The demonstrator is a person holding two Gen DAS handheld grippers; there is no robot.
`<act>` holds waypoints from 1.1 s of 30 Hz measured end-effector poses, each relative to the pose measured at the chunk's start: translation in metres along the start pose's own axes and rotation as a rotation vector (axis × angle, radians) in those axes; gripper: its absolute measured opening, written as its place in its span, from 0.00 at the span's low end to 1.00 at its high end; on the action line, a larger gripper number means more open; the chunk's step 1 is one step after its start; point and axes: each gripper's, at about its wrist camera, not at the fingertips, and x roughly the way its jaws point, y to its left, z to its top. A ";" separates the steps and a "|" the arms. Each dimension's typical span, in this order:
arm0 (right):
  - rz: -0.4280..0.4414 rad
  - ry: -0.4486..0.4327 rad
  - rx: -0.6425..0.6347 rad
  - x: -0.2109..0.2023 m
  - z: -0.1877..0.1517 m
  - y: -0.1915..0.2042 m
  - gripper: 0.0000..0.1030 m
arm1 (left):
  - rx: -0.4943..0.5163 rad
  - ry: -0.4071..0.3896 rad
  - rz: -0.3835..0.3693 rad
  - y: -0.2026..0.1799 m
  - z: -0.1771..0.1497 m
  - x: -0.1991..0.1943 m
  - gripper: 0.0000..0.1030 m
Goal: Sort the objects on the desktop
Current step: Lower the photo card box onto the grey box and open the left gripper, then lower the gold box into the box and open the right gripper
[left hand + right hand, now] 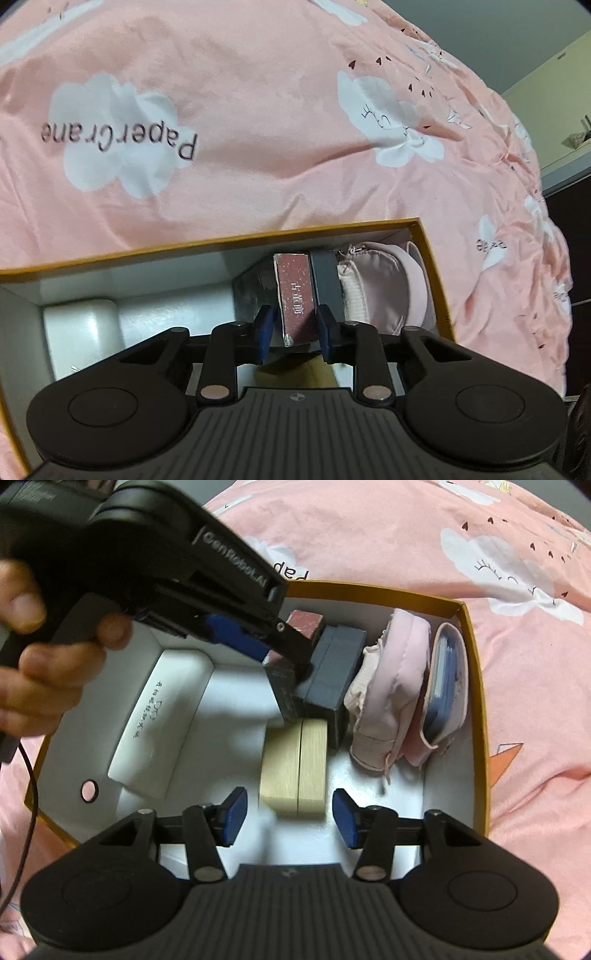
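Observation:
An open cardboard box (476,701) with a mustard rim and white inside lies on a pink bedcover. My left gripper (295,332) reaches down into its far part, shut on a small dark red box (295,295) that stands upright against a dark grey box (327,284). The right wrist view shows the same red box (306,622) under the left tool. My right gripper (290,819) hangs open over a tan flat box (295,768) on the floor of the cardboard box. Its blue pads stand clear on either side of the tan box's near end.
A white case (162,720) lies along the left wall of the cardboard box. Two pink pouches (388,694) lean at the right wall, beside the dark grey box (332,679). A hand (37,657) holds the left tool. Cloud-printed pink bedding (258,129) surrounds everything.

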 end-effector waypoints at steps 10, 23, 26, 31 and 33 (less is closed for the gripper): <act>0.008 -0.020 0.044 0.016 0.003 -0.004 0.50 | -0.055 0.003 -0.038 0.007 0.002 0.001 0.23; 0.026 -0.054 -0.008 0.002 0.002 0.004 0.16 | 0.110 -0.101 0.081 0.002 -0.024 -0.048 0.37; -0.003 -0.064 -0.031 0.000 0.005 0.005 0.32 | 0.159 -0.160 0.106 0.001 -0.043 -0.077 0.48; -0.021 -0.037 0.043 0.003 0.018 -0.005 0.45 | 0.163 -0.246 0.181 0.012 -0.073 -0.116 0.49; 0.006 -0.005 0.098 0.010 0.025 -0.011 0.48 | 0.145 -0.283 0.238 0.018 -0.083 -0.127 0.49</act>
